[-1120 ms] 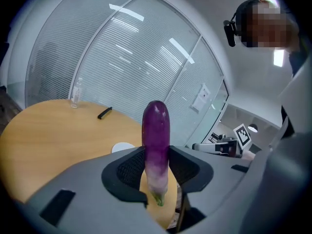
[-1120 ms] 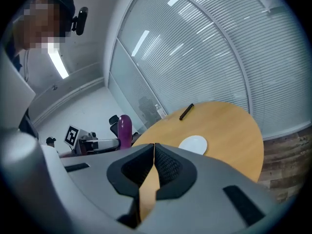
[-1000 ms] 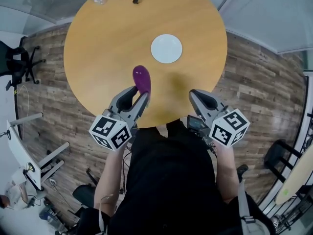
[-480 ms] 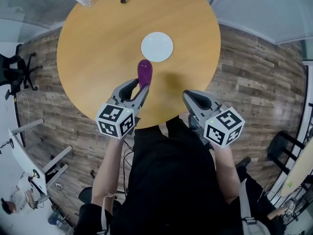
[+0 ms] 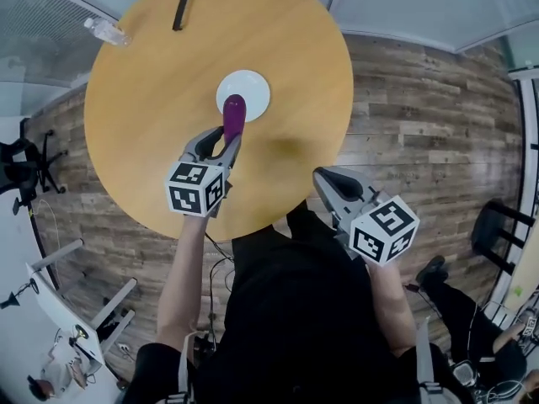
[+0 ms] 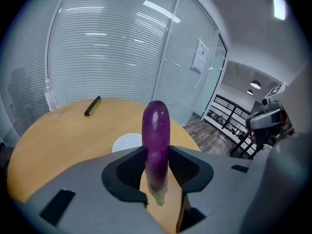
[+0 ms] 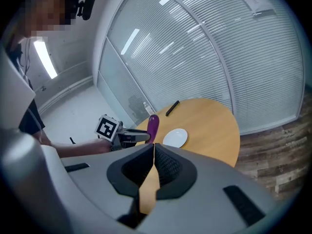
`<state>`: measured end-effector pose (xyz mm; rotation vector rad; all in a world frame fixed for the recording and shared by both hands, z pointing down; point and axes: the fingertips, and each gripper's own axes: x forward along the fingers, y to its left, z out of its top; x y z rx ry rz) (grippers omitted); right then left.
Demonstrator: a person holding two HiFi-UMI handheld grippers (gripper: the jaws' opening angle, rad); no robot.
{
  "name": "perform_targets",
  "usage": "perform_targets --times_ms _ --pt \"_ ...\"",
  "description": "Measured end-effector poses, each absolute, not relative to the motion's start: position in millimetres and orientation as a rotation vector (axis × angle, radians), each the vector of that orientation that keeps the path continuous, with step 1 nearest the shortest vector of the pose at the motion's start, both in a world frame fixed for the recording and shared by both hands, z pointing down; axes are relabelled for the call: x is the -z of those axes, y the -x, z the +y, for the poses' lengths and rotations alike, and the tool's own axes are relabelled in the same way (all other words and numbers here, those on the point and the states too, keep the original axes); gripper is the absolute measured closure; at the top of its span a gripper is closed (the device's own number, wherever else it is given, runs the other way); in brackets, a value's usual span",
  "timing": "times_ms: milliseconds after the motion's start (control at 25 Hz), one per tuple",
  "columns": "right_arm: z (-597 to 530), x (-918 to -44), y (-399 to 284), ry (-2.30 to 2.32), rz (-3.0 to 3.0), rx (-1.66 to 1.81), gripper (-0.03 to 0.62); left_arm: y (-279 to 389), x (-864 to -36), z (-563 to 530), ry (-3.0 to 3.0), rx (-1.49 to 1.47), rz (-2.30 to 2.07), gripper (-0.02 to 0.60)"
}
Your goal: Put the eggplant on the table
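Wood-plank floor and slatted glass walls ring the round table (image 5: 152, 99). My right gripper (image 5: 328, 179), jaws pressed together on nothing, hovers by the table's near edge. My left gripper (image 5: 223, 141) pinches the eggplant (image 5: 233, 116) near its pale stem end. The body juts out above the near rim of the plate (image 5: 251, 91), off the surface. Best move, I reckon: bring it down over bare wood on the near side of the plate, tip it onto its side, touch down, then spread the jaws slowly so it can't roll. Tabletop is smooth, warm-toned wood. Plate is flat, white and round. Eggplant is glossy purple, long and rounded, likely slick.
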<state>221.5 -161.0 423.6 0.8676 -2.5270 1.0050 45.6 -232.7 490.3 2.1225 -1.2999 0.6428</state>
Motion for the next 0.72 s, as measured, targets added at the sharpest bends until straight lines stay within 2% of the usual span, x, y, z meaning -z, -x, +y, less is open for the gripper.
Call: perform_targets --times_ms 400,720 --pt "-159 -431 -249 -0.946 -2.477 -1.048 0.576 -48 -525 -283 -2.148 -0.905 -1.306 0.419" --pt "-166 -433 -244 -0.942 -2.477 -1.041 0.576 -45 -564 -302 -2.124 -1.06 -1.249 0.419"
